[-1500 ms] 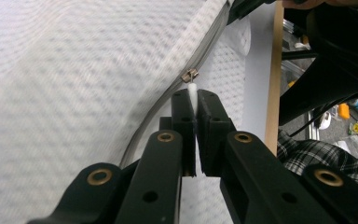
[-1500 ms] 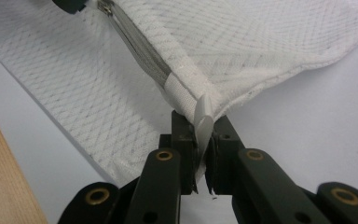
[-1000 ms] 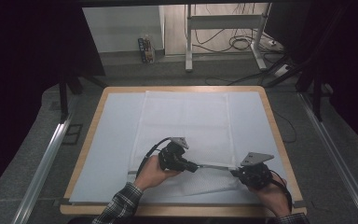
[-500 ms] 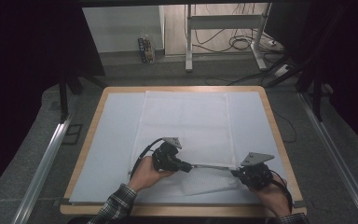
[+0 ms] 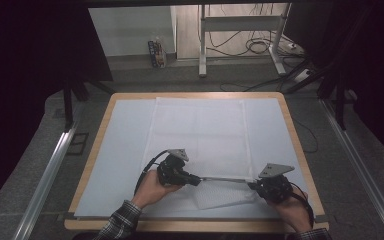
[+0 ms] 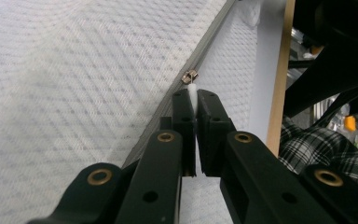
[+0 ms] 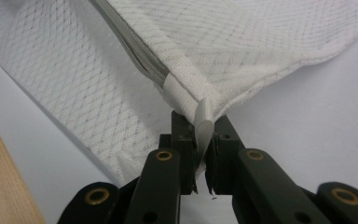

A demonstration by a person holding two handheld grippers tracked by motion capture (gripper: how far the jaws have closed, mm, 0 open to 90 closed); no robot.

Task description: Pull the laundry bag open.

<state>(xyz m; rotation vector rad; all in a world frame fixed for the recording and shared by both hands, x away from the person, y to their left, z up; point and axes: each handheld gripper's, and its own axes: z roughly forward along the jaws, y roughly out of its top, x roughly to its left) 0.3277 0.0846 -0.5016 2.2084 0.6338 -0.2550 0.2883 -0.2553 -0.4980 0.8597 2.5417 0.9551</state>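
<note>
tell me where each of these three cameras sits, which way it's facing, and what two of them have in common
High view: fixed above the person's side, looking forward and down on the table; both forearms, left gripper and right gripper show.
Left gripper view: rides the left gripper, looking along its jaws, shut on the white zipper pull; a plaid sleeve shows.
Right gripper view: rides the right gripper, shut on the grey zipper end tab.
Shared: all three show the white mesh cover and its grey zipper.
</note>
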